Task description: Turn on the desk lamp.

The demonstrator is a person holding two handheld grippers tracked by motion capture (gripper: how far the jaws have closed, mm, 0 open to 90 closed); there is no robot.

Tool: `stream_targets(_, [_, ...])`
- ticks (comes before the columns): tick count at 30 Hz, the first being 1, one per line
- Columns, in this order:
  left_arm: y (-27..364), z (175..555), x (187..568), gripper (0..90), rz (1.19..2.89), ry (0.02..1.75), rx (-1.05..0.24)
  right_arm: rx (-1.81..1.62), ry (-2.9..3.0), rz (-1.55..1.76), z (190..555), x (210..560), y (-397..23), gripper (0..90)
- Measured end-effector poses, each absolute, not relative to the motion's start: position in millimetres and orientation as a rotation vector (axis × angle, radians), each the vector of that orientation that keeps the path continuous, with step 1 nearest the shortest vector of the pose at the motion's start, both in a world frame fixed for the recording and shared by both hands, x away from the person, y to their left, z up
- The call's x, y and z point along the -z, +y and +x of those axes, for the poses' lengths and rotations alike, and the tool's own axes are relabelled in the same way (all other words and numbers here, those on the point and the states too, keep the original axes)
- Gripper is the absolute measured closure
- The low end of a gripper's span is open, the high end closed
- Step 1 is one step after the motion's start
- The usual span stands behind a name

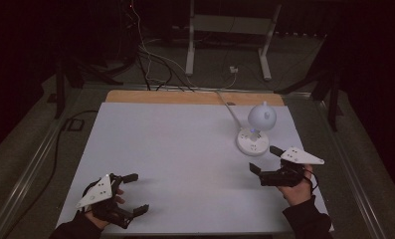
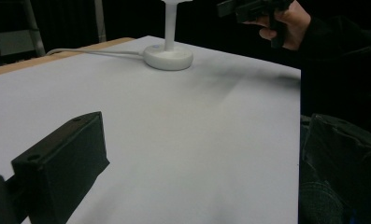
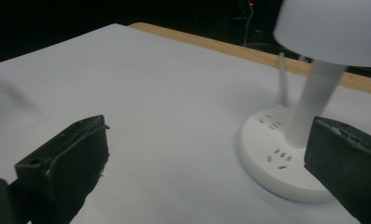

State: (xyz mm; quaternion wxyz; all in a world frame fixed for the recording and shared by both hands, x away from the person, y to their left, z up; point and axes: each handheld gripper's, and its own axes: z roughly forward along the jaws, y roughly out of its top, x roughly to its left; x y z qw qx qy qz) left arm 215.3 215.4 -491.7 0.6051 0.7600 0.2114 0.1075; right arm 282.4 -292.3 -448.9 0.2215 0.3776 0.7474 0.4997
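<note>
While both hands hovered low over the white tabletop [image 1: 185, 149], the small white round-based desk lamp w/ dome shade [image 1: 254, 134] stood at approx. 2 o'clock of the table. Right gripper [image 1: 264, 159]: jaws open, just beside lamp base, at its 5 o'clock. Left gripper [image 1: 138, 193]: jaws open, empty, at 7 o'clock, well apart from lamp.

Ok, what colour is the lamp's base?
White, like the rest of the lamp; the base shows best in the right gripper view.
</note>
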Motion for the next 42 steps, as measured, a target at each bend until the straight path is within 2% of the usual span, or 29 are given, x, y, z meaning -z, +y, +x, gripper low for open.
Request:
stream_targets(20, [215.4,215.6,492.0,0.4,1.758,0.491,-0.246,-1.292,1.989,1.152,319.5,462.9,-311.2,0.0])
stream_targets(30, [215.8,216.0,492.2,0.4,1.760,0.492,-0.246,-1.270,1.948,1.237,337.7,474.3,-321.3,7.0])
stream_targets(39, [215.7,216.2,492.5,0.4,1.762,0.492,-0.245,-1.224,1.935,1.278,349.0,480.0,-326.3,7.7])
stream_targets(42, [216.1,216.2,492.3,0.4,1.764,0.492,-0.250,-1.217,1.926,1.289,352.0,481.7,-328.7,12.6])
